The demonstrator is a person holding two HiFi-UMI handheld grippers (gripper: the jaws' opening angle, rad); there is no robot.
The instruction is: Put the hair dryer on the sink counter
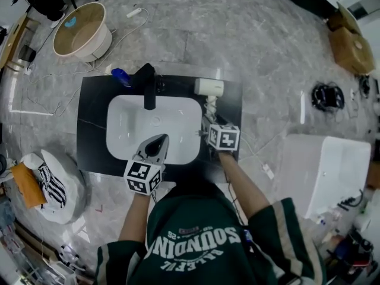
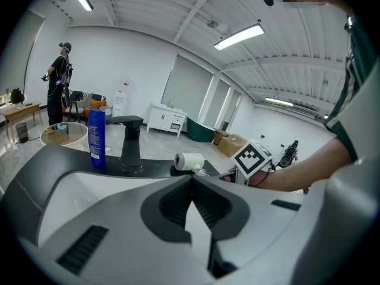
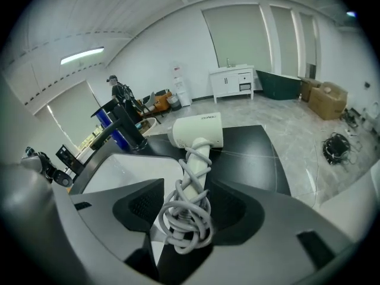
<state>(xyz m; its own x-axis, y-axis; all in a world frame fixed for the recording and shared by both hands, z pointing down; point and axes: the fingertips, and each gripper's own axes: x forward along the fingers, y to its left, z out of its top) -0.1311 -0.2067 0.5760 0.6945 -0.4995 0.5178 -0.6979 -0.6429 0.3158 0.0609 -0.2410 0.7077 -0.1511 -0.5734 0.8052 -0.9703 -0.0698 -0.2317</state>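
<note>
The white hair dryer [image 1: 209, 87] lies on the black sink counter [image 1: 92, 100] at its back right, barrel toward the faucet, its grey cord wound round the handle. My right gripper [image 1: 208, 125] stands over the counter's right side. In the right gripper view the dryer [image 3: 196, 132] rests on the counter, and its corded handle runs between the right gripper's [image 3: 189, 186] jaws, which are open and stand apart from it. My left gripper [image 1: 159, 138] hangs over the white basin [image 1: 127, 129], shut and empty; it [image 2: 191, 178] looks toward the dryer [image 2: 189, 161].
A black faucet [image 1: 148, 88] and a blue bottle [image 1: 120, 76] stand at the counter's back edge. On the floor are a round wooden tub [image 1: 80, 31], cardboard boxes [image 1: 350, 46], a white unit [image 1: 326, 171] and coiled black cable [image 1: 328, 95]. A person [image 2: 59, 82] stands far off.
</note>
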